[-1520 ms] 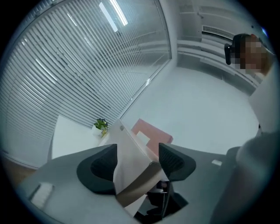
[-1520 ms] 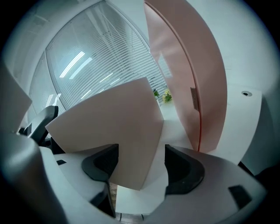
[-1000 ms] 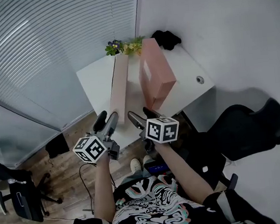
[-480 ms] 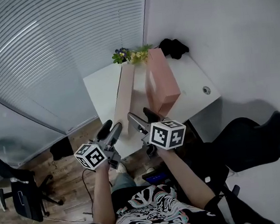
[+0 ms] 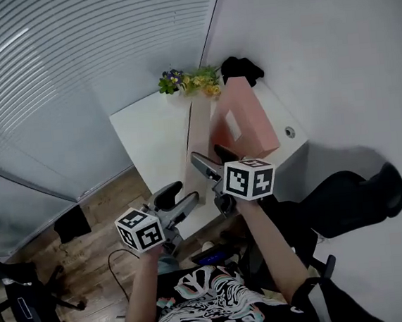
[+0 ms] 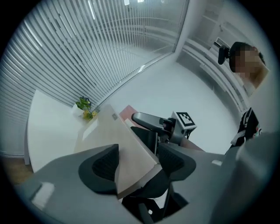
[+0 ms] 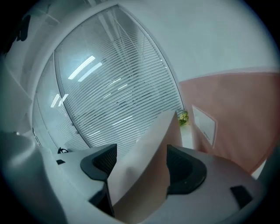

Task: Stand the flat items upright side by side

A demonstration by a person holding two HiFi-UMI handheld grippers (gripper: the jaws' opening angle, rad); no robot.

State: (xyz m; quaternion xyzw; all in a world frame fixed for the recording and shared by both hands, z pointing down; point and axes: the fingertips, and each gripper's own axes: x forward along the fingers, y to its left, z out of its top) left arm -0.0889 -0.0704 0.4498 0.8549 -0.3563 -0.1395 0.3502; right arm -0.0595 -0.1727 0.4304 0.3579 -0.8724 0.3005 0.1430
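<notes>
- Beige box (image 5: 198,136): up on its long edge at the worktop (image 5: 149,137), leaning a bit. Its long axis runs away from the person twd the flowers (image 5: 190,81) at the back edge.
- Right tool (image 7: 142,166): pinching the beige box across its thickness at the near end, a pad on each broad face.
- Left tool (image 6: 136,164): closed on that same near end, lower down and more to the left. Jaws stand wide bc the box fills the gap (contact on the right pad looks slight).
- Key relation: pink box (image 5: 246,120) already stands upright on the worktop, just right of the beige one and approx parallel to it. So beige needs to settle w/ its broad face alongside pink's, which I judge means a nudge right plus untilting, not a push fwd. Right tool is the one nearer pink.
- Can't tell whether beige's bottom edge rests on the worktop or hangs just off it.
- Containers: both boxes are shut, contents not visible. The flowers sit in sth low at the back (pot too small to make out). Black bundle (image 5: 241,68) lies in the far corner, apart from both boxes.
</notes>
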